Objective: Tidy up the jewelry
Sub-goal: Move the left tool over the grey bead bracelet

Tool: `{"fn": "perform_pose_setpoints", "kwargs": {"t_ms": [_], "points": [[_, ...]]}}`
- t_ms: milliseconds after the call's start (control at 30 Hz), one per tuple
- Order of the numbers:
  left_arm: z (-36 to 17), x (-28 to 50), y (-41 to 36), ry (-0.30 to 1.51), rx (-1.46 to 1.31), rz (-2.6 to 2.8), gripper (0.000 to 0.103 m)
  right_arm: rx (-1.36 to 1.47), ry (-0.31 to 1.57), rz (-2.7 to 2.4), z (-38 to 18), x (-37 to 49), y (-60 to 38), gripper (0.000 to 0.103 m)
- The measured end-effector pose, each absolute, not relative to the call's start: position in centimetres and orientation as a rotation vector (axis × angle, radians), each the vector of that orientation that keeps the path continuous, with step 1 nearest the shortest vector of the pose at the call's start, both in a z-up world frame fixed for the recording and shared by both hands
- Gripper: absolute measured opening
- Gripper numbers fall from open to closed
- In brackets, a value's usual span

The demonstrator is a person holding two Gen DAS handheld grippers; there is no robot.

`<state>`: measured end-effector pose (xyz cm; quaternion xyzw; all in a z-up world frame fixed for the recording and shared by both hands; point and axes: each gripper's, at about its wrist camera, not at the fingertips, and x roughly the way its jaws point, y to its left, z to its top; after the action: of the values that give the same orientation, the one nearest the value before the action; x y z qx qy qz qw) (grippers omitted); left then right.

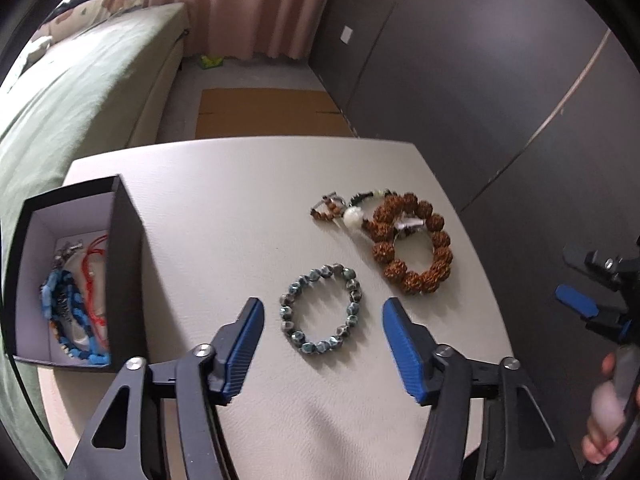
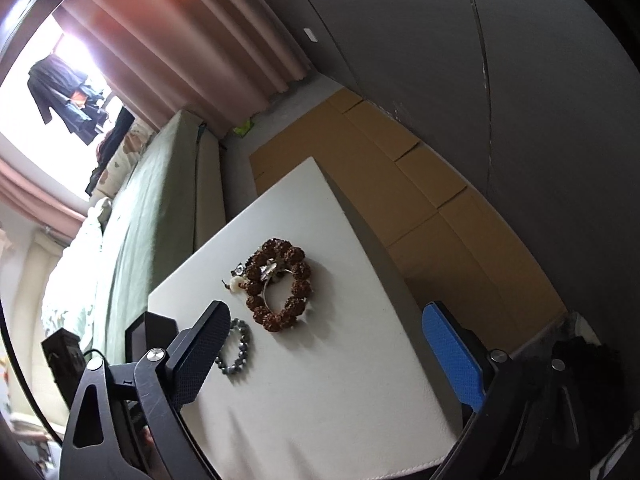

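**q:** where are you at w/ the jewelry sort rn?

**a:** going left to right from my left cam: black box (image 1: pixel 76 272) sits at the left edge of the table (image 1: pixel 224 208), already got a blue beaded piece (image 1: pixel 68 320) and a red cord one (image 1: pixel 94 280) lying inside. so imo partway done. still out on the table: grey-green bead bracelet (image 1: pixel 322 308), then the big brown seed bracelet (image 1: pixel 412 244) just past it to the right, w/ a small mixed string and a white bead (image 1: pixel 352 214) touching its far-left side.

**q:** grippers?

**a:** left gripper (image 1: pixel 323 318) is spread wide, empty, and the grey-green one sits between the fingers in view. can't tell if the tips are down at table level or above it tbh. right gripper (image 2: pixel 326 350) is spread too, holding nothing, off at the right table edge, tilted.

**q:** next move?

**a:** my guess: drop the left down, close on one side of the bead ring, not across the hole, then carry it left over the box wall. beads prob roll, so slow squeeze. brown one and the tangle after that.
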<state>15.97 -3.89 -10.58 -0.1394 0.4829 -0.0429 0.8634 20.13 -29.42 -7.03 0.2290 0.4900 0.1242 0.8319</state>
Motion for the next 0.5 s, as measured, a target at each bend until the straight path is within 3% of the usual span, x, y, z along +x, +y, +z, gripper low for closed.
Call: {"fn": "perform_pose_setpoints", "kwargs": {"t_ms": [400, 433, 467, 500], "points": [[-13.9, 17.5, -8.1, 1.095, -0.115, -0.096, 0.035, 0.472, 1.063, 0.264, -7.6, 20.8, -28.9, 0.098], [-13.9, 17.4, -8.3, 1.099, -0.085, -0.085, 0.029, 0.466, 1.070, 0.265, -7.8, 20.9, -28.8, 0.098], [-13.9, 17.4, -8.3, 1.093, -0.069, -0.076, 0.013, 0.465, 1.076, 0.267, -7.9, 21.0, -28.6, 0.098], [-13.9, 17.4, -8.2, 1.091, -0.067, -0.073, 0.012, 0.465, 1.083, 0.270, -8.1, 21.1, -28.5, 0.098]]}}
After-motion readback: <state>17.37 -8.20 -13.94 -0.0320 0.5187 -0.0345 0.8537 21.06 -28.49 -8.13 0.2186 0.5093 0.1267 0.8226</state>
